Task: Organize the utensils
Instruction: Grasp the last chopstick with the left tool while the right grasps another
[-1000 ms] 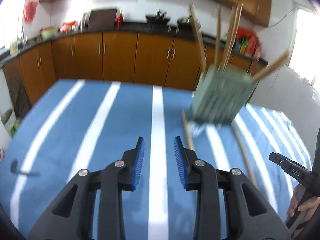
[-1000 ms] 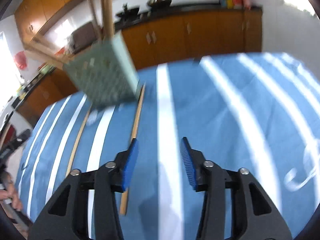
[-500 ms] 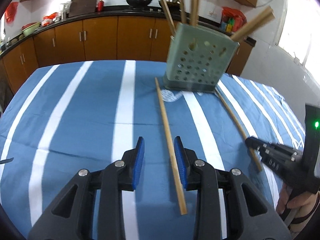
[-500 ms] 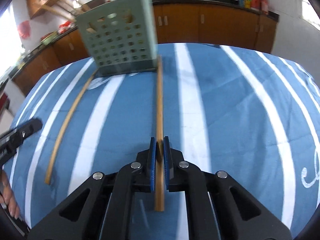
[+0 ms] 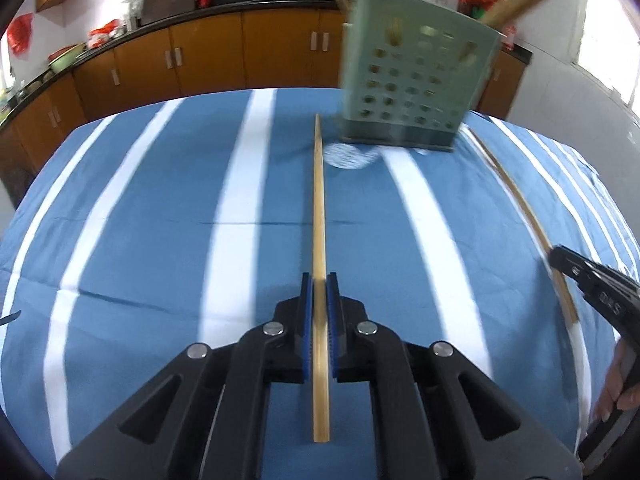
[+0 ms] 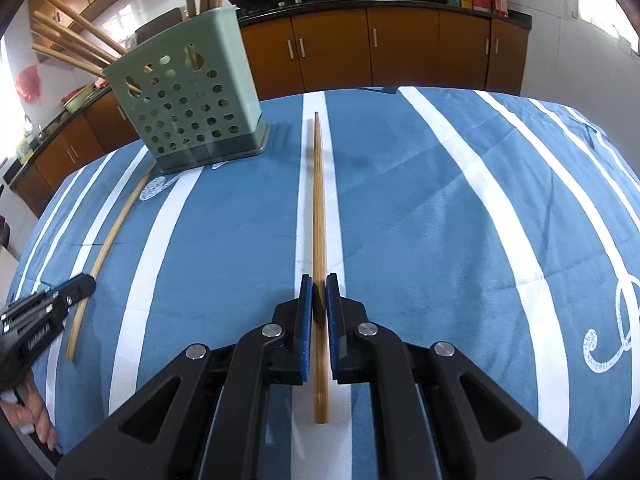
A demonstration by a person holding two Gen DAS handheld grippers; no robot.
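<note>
Striped counter point(image 5: 160, 200): left gripper point(image 5: 319, 280) pinched light stiff chopstick point(image 5: 319, 208); right gripper point(image 6: 319, 280) pinched darker chopstick point(image 6: 319, 200) near thick end; holder point(image 6: 188, 108) at 11 o'clock.

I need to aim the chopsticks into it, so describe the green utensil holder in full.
The green utensil holder is a pale green, plastic-looking box with rounded corners, round drainage holes across its walls and a darker base. It stands upright on the blue-and-white striped tablecloth. Several wooden chopsticks already stand in it, leaning out over the rim. One loose chopstick on the cloth ends near its base corner; neither gripper touches it.
</note>
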